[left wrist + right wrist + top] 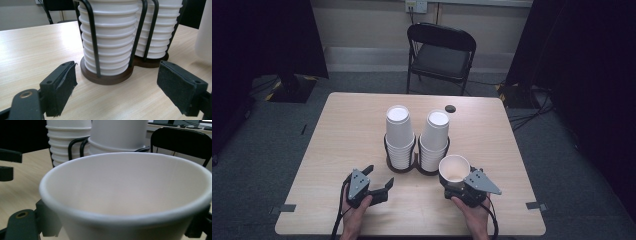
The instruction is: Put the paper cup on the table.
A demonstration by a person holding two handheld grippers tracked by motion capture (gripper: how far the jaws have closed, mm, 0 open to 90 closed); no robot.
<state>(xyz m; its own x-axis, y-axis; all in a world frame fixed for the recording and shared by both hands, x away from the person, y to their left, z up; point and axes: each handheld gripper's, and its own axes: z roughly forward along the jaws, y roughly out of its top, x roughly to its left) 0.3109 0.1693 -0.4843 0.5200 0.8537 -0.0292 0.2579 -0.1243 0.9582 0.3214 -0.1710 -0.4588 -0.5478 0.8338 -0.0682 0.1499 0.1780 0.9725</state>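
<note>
Two tall stacks of upside-down white paper cups, a left stack (399, 135) and a right stack (434, 137), stand in a black wire holder (393, 167) at the table's middle. My left gripper (379, 176) rests low near the front edge, open and empty, its jaws pointing at the holder's brown base (107, 78) and the left stack (110, 42). My right gripper (455, 187) is shut on a single white paper cup (454, 169), mouth up and tilted, just in front of the right stack. In the right gripper view that cup (125, 190) hides most of the jaws.
A black folding chair (439, 55) stands beyond the table's far edge. A small black round thing (450, 108) lies on the wooden table (352, 120) behind the right stack. Dark curtains flank the room, and cables run across the floor.
</note>
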